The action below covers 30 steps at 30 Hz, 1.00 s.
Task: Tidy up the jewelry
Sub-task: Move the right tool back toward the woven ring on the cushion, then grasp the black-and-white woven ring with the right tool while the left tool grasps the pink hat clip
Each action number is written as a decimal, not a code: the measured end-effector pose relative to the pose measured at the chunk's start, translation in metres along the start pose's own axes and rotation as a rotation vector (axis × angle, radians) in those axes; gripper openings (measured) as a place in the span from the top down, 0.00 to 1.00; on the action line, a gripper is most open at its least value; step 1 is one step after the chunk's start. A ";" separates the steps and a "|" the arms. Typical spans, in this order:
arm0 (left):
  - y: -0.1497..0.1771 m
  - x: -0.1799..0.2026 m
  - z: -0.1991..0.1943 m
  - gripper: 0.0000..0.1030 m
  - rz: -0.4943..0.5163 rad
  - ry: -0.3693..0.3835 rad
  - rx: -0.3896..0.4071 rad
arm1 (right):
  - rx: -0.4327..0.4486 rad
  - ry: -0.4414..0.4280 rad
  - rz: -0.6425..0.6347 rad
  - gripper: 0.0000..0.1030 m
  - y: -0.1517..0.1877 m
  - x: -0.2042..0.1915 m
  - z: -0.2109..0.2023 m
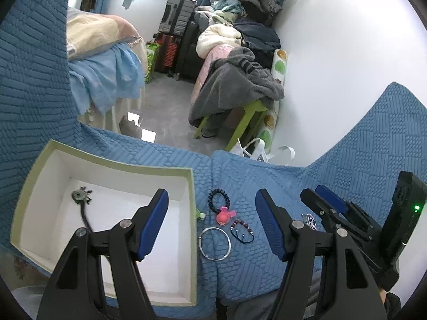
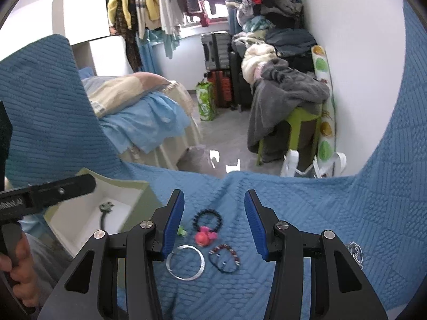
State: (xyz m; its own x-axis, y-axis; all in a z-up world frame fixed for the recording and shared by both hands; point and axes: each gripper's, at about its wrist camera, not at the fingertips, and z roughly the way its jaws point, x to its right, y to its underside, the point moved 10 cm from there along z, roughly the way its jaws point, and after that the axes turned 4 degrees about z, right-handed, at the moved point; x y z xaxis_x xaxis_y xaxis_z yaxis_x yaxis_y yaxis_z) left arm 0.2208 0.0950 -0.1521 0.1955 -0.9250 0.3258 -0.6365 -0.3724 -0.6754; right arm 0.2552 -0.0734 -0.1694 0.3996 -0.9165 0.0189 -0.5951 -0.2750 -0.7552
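Note:
An open white box with a pale green rim (image 1: 112,164) (image 2: 142,189) sits on the blue quilt at the left. A dark pendant on a cord (image 1: 82,196) (image 2: 106,207) lies inside it. On the quilt to its right lie a black bead bracelet with a pink charm (image 1: 223,214) (image 2: 204,236), a silver bangle (image 1: 215,243) (image 2: 185,266), a dark red and blue bead bracelet (image 1: 242,231) (image 2: 224,258) and a silver chain (image 1: 309,220) (image 2: 355,253). My left gripper (image 1: 212,229) is open and empty, above the box edge and the bracelets. My right gripper (image 2: 214,224) (image 1: 327,202) is open and empty above the bracelets.
The blue quilt (image 1: 267,176) (image 2: 307,213) covers the surface and rises at both sides. Beyond its far edge is floor, a bed (image 1: 106,61), suitcases (image 1: 176,21), and a green stool under a grey blanket (image 1: 240,93). A small green scrap (image 1: 200,214) (image 2: 182,231) lies beside the box.

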 end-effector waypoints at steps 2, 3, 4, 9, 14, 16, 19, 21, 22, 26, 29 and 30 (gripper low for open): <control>0.004 0.006 0.006 0.36 0.008 0.004 -0.012 | -0.009 0.009 0.013 0.56 0.006 0.013 0.002; 0.007 0.011 0.010 0.37 0.019 0.008 -0.021 | -0.010 0.013 0.015 0.56 0.008 0.018 0.002; 0.009 0.014 0.012 0.37 0.027 0.008 -0.025 | -0.007 0.030 0.014 0.56 0.010 0.028 0.003; 0.018 0.029 0.024 0.40 0.052 0.018 -0.040 | -0.034 0.083 0.027 0.57 0.028 0.068 0.008; 0.028 0.040 0.041 0.42 0.059 0.024 -0.068 | -0.044 0.111 0.056 0.57 0.042 0.104 0.002; 0.032 0.044 0.047 0.44 0.070 0.022 -0.079 | -0.049 0.119 0.066 0.57 0.044 0.114 0.000; 0.037 0.052 0.055 0.45 0.085 0.028 -0.090 | -0.048 0.138 0.067 0.57 0.049 0.130 -0.004; 0.039 0.058 0.059 0.45 0.093 0.049 -0.091 | -0.055 0.149 0.078 0.57 0.054 0.142 -0.004; 0.038 0.061 0.061 0.46 0.098 0.055 -0.083 | -0.061 0.155 0.087 0.57 0.057 0.148 -0.005; 0.039 0.068 0.074 0.47 0.107 0.055 -0.092 | -0.094 0.178 0.130 0.58 0.074 0.174 -0.007; 0.043 0.072 0.085 0.49 0.122 0.036 -0.109 | -0.111 0.192 0.169 0.63 0.083 0.189 -0.009; 0.045 0.073 0.089 0.49 0.124 0.034 -0.116 | -0.115 0.198 0.178 0.65 0.085 0.194 -0.011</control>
State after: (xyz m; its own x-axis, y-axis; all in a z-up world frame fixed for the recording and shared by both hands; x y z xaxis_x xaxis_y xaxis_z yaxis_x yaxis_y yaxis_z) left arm 0.2731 0.0038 -0.2177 0.0858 -0.9594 0.2686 -0.7364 -0.2427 -0.6316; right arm 0.2745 -0.2778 -0.2233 0.1447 -0.9891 0.0291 -0.7231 -0.1258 -0.6792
